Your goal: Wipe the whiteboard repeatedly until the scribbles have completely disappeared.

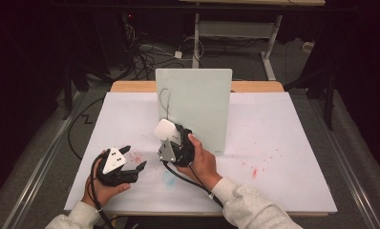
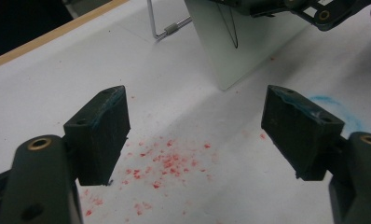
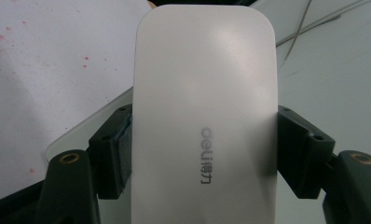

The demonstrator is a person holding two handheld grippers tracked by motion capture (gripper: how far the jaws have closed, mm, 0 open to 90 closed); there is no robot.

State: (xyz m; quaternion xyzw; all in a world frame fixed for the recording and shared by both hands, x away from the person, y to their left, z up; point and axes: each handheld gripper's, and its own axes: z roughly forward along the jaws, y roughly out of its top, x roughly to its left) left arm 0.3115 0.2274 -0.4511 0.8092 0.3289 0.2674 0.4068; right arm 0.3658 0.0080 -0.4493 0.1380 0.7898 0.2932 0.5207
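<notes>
High view: at frame center, the right gripper (image 1: 171, 139) clamps a white eraser (image 1: 164, 129) against the upright whiteboard's (image 1: 197, 102) lower left, long axis up the board. Left gripper (image 1: 133, 160), lower left, rests unclenched.

White-covered surface (image 1: 283, 143) with a wooden edge at the far side; pale glass board (image 1: 200, 107) stands upright near the centre, a thin dark scribble line on its left part; right gripper (image 1: 171, 138) held up against the board's lower left, jaws closed on a white rounded eraser (image 1: 164, 129); left gripper (image 1: 131, 164) low over the surface at the near left, well apart from the board, jaws spread with nothing between; red specks (image 1: 255, 171) scattered right of the board; a faint blue smear (image 1: 169, 178) near the right wrist.
</notes>
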